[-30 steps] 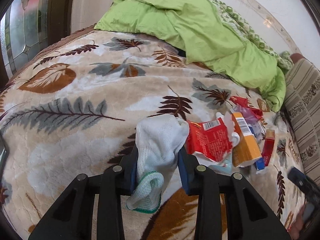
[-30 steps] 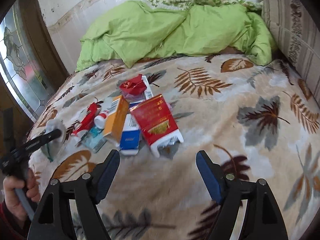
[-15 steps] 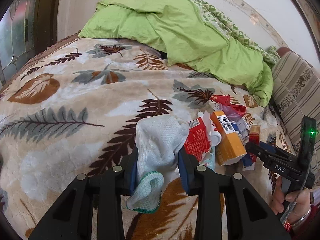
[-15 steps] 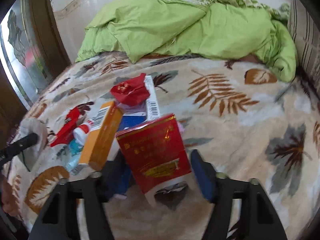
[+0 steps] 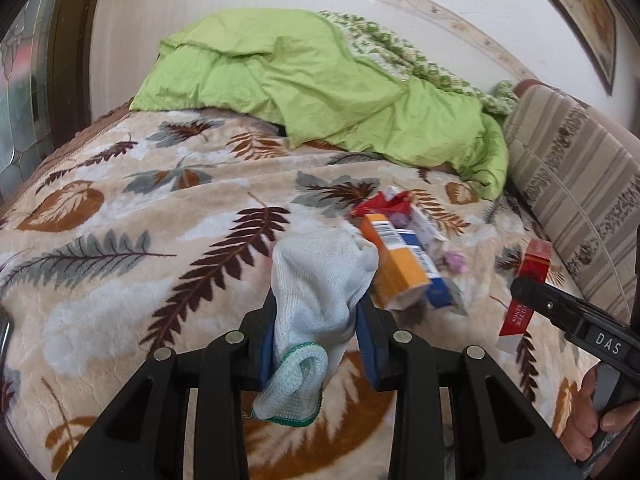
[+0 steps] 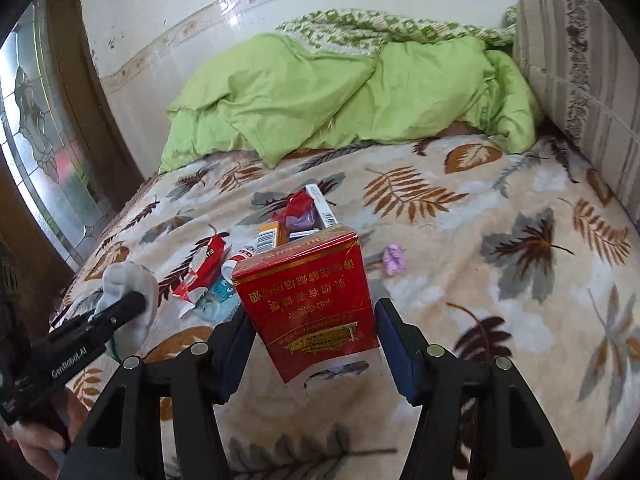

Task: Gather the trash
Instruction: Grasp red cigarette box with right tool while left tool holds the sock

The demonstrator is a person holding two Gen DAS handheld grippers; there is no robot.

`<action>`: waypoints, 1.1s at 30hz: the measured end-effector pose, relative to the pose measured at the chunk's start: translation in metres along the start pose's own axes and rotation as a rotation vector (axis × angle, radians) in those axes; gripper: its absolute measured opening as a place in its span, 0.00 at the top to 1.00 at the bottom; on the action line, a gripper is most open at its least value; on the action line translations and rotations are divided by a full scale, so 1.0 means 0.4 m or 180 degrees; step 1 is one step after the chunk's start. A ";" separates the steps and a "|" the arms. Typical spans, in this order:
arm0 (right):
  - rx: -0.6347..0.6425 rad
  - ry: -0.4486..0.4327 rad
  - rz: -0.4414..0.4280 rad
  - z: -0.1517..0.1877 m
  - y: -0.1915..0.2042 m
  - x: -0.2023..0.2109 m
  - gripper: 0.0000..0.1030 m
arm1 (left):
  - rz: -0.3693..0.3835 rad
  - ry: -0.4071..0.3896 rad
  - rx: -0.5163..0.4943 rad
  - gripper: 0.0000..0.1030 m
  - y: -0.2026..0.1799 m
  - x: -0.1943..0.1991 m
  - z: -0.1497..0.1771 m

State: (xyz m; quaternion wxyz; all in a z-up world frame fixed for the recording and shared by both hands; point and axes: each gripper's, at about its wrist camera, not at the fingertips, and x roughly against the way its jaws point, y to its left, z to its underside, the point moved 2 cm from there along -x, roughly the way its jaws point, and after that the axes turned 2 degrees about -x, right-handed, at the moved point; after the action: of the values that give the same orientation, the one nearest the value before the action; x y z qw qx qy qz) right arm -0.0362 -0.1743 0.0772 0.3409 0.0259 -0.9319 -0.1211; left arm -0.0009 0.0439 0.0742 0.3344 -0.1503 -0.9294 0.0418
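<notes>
One white sock (image 5: 320,280), one red carton (image 6: 308,296), one orange box (image 5: 396,272), one purple scrap (image 6: 394,259), one green quilt (image 6: 340,96), two grippers.

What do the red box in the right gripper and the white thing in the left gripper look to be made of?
Red box: looks like thin printed card with a slight sheen, judging by its crisp folded edges and torn white bottom flap. White thing: soft knitted fabric, matte, with a green-stitched cuff; it sags over the left gripper, probably a cotton work glove.
</notes>
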 end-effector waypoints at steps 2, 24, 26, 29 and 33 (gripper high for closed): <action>-0.0118 -0.0065 -0.0048 0.017 -0.003 0.039 0.38 | 0.0032 -0.0054 -0.0083 0.68 -0.027 0.031 0.018; -0.0260 -0.0138 -0.0089 0.179 -0.034 0.199 0.38 | 0.0225 0.0016 -0.0299 0.68 -0.128 0.133 0.184; -0.0271 -0.0127 -0.0111 0.180 -0.033 0.190 0.38 | 0.0255 0.0042 -0.0278 0.68 -0.123 0.121 0.185; -0.0227 -0.0066 -0.0104 0.178 -0.018 0.164 0.38 | 0.0237 0.0014 -0.0295 0.68 -0.118 0.111 0.183; -0.0247 0.0061 -0.0155 0.178 -0.007 0.125 0.38 | 0.0276 0.0059 -0.0280 0.68 -0.113 0.087 0.182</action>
State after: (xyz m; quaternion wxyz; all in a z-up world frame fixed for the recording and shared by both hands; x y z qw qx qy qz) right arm -0.1205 -0.1687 0.0555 0.3475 0.0365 -0.9223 -0.1651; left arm -0.0838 0.0130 0.0472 0.3339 -0.2054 -0.9199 0.0139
